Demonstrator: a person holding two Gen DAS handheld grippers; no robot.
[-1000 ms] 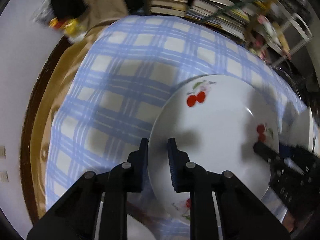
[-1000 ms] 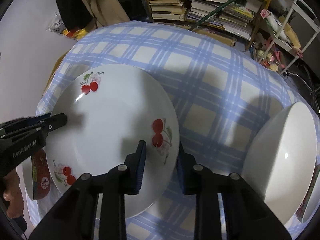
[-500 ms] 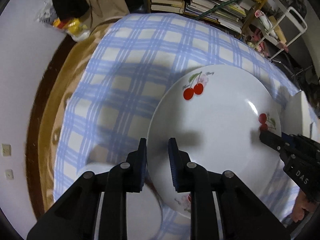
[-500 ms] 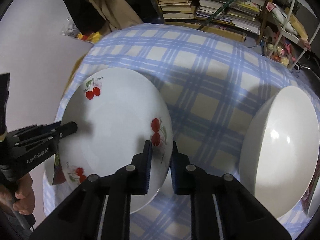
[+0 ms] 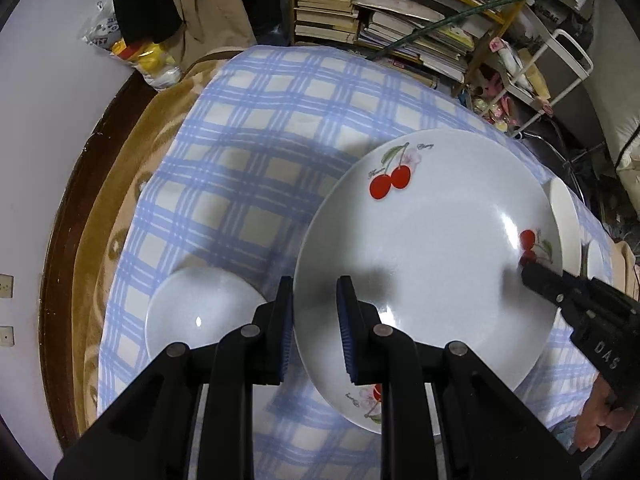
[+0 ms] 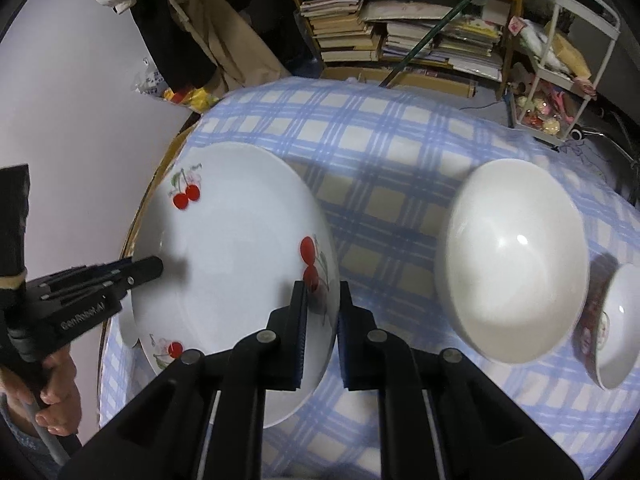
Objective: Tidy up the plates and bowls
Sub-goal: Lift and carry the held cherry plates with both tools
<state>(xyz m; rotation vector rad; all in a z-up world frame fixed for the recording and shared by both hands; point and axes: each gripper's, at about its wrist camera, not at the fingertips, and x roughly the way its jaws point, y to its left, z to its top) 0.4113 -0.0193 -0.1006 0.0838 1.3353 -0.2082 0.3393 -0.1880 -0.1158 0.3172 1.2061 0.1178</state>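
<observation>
I have the large round white ceramic plate with red cherry prints (image 5: 432, 248) pinched at two opposite spots on its rim. My left hand-held gripper (image 5: 314, 322) clamps the edge at the lower middle of the left wrist view, one pad under the rim and one over it. My right hand-held gripper (image 6: 322, 330) nips the opposite edge by a cherry print, low in the middle of the right wrist view, with its pads pressed on the rim. The plate appears to be off the blue-and-cream checked tablecloth (image 5: 248, 152) on the desk, filling the right half of the left view.

The risks, as I judge them:

- Glazed ceramic is slick, and both grips bite only a narrow strip of rim. If one hand rises faster than the other, the plate could tilt and slide out.
- If my hands drift apart or together, the rim could twist free of one pair of pads.
- A smaller plain white dish (image 5: 200, 312) sits just below and left of the plate in the left view, and a large plain white bowl (image 6: 512, 260) stands right of centre in the right view, with a patterned bowl (image 6: 612, 320) at its far-right edge. Swinging low could clip any of them.
</observation>
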